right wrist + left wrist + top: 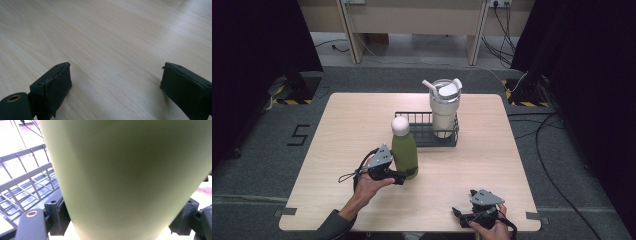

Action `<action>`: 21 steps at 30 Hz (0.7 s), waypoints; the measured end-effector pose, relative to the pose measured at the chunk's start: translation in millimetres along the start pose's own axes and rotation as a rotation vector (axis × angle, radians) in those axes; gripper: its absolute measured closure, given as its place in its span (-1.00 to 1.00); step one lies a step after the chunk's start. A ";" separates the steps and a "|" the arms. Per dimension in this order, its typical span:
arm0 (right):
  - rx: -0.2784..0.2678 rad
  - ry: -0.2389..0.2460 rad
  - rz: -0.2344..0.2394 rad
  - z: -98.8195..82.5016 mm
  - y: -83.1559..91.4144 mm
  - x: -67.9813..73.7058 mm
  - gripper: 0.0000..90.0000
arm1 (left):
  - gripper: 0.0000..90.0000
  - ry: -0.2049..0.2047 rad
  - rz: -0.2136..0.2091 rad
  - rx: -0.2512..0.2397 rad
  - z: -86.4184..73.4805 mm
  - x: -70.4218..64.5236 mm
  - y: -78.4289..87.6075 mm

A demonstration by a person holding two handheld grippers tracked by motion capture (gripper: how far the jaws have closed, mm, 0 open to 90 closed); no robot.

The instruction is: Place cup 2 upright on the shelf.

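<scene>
- Two grippers are in play: the left gripper (401,176) is clamped on the lower body of the green bottle (405,153); the right gripper (460,216) is parked near the table's front edge, jaws apart, nothing between them.
- In the left gripper view, the green bottle (130,177) is seen pressed between both black pads, low on its wall, with the wire rack (25,182) just beyond it to the left.
- Bottle position: upright, roughly mid-table (337,125), just in front of the wire rack's (424,131) near-left corner. Whether its base is on the wood or slightly raised cannot be told.
- A white tumbler (445,107) with lid and straw is already stood in the right half of the rack; the left half is free.
- Step judged in hand: bottle to be carried over the near rail and set down in the free left bay.
- For a clean placement, enough height is needed for the base to pass the rail; the bottle is best kept vertical, since it is top-heavy above a low grip.
- Contact with the tumbler is to be avoided; the approach is better made from the left side.
- Release is advised only once the base sits flat on the rack floor.
</scene>
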State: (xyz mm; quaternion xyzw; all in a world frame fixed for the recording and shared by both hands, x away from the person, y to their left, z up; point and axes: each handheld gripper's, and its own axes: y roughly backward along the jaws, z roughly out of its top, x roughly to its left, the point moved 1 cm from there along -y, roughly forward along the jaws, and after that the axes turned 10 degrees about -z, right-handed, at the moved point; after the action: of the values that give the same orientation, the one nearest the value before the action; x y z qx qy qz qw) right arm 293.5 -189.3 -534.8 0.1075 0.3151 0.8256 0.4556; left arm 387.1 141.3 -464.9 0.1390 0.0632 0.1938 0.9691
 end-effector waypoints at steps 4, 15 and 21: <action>0.000 -0.001 0.000 0.0 0.0 0.0 -0.78 | -0.54 0.005 0.000 0.011 2.6 1.7 0.8; -0.002 -0.002 -0.001 -0.1 -0.2 0.3 -0.79 | -0.54 0.022 0.004 0.003 7.0 8.0 3.2; -0.002 -0.002 -0.001 -0.1 -0.2 0.3 -0.79 | -0.54 0.018 0.009 -0.008 20.0 13.1 5.7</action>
State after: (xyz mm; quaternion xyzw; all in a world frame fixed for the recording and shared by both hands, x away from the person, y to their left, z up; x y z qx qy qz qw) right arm 293.4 -189.0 -535.0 0.1077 0.3141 0.8255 0.4564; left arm 400.6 146.6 -445.1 0.1337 0.0706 0.1995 0.9682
